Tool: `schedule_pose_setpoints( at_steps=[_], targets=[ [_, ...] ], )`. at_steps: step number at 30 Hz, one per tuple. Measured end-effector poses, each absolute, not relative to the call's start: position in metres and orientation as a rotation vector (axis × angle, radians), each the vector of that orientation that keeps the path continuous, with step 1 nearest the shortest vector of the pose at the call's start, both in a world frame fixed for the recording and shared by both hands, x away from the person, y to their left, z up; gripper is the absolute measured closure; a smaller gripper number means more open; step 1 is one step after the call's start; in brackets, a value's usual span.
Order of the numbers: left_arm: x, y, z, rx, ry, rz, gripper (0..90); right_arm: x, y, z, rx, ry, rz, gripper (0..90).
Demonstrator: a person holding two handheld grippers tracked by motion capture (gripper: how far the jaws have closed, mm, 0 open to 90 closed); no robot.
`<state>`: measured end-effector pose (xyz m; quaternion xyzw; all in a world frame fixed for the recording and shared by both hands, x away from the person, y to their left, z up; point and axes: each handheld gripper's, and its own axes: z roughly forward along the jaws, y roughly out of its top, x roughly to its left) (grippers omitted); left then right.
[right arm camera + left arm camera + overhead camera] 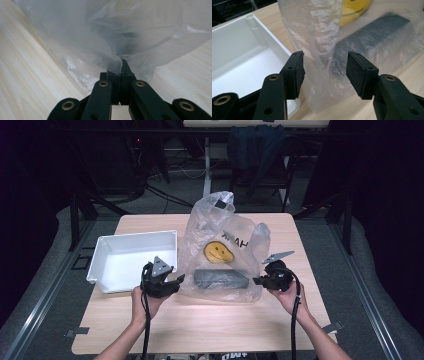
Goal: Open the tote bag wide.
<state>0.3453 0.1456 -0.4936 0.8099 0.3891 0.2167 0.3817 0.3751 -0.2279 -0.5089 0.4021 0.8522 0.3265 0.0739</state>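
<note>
A clear plastic bag [222,250] stands crumpled on the wooden table [200,320]. Inside it lie a dark grey block [220,279] and a yellow smiley-face object [218,252]. My left gripper [179,280] is open at the bag's left corner, and a fold of the bag [322,50] stands between its pads [298,72] without being pinched. The grey block [377,35] and the yellow object [354,8] lie beyond the film. My right gripper [256,281] is shut on the bag's right edge, with the film [112,62] bunched at its tips [120,72].
A white rectangular tray [102,265] sits to the left of the bag, close beside my left gripper; its rim [272,37] runs past the left jaw. Bare table stretches in front toward the person. Dark frames and cables stand beyond the far edge.
</note>
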Motion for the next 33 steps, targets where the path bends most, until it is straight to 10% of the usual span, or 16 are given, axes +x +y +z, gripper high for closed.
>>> schedule_pose_setpoints(
  at_steps=[6,10,15,19,23,27,30,33],
  targets=[
    [0.35,0.138,-0.509,2.132,0.986,0.537,82.7,0.372,-0.223,-0.512,1.217,2.6,0.919,90.0],
    [0.352,0.141,-0.52,2.179,1.005,0.482,88.1,0.375,-0.228,-0.516,1.255,2.585,0.914,86.9],
    [0.354,0.144,-0.527,2.207,1.025,0.4,88.5,0.365,-0.236,-0.497,1.207,2.494,0.945,50.7],
    [0.352,0.14,-0.535,2.231,1.031,0.357,88.6,0.357,-0.229,-0.486,1.099,2.413,1.029,55.8],
    [0.354,0.136,-0.542,2.26,1.035,0.335,88.5,0.361,-0.222,-0.486,1.103,2.418,1.027,86.3],
    [0.35,0.135,-0.541,2.274,1.039,0.334,86.5,0.363,-0.228,-0.491,1.139,2.439,1.028,90.0],
    [0.347,0.137,-0.535,2.277,1.025,0.352,79.8,0.363,-0.233,-0.492,1.156,2.444,1.042,90.0],
    [0.34,0.137,-0.522,2.275,1.016,0.462,52.1,0.362,-0.24,-0.493,1.161,2.468,1.034,90.0]
  ],
)
